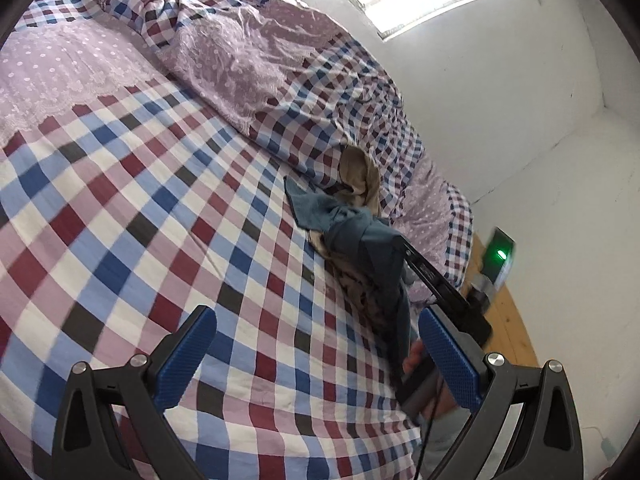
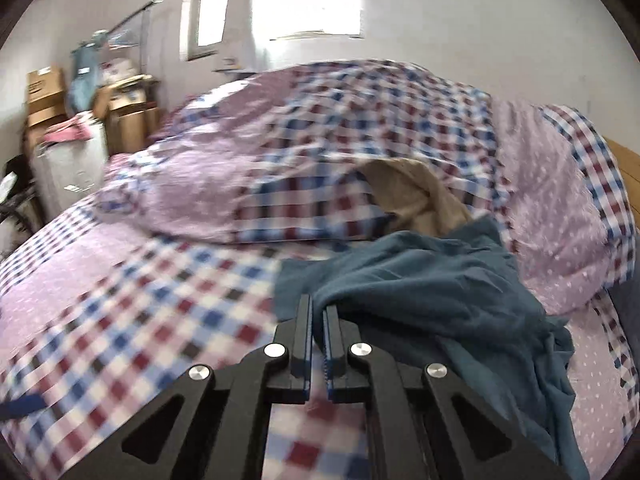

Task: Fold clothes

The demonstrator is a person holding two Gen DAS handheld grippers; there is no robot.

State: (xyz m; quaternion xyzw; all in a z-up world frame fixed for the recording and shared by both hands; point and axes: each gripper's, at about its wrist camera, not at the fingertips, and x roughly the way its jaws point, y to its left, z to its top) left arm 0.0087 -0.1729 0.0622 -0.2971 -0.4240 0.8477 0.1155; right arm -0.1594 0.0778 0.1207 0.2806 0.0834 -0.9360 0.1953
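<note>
right gripper pinching teal garment, lifting it near the bed's right edge | left gripper hovering spread, holding nothing | tan garment lying beside the rumpled quilt

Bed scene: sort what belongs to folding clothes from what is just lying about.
Belongs to the job:
- crumpled teal cloth garment, pinched by the right gripper
- tan cloth garment beside it
- left gripper, open, empty

Just lying about:
- checked and lilac dotted quilt
- brown cardboard boxes
- green-lit device
</note>
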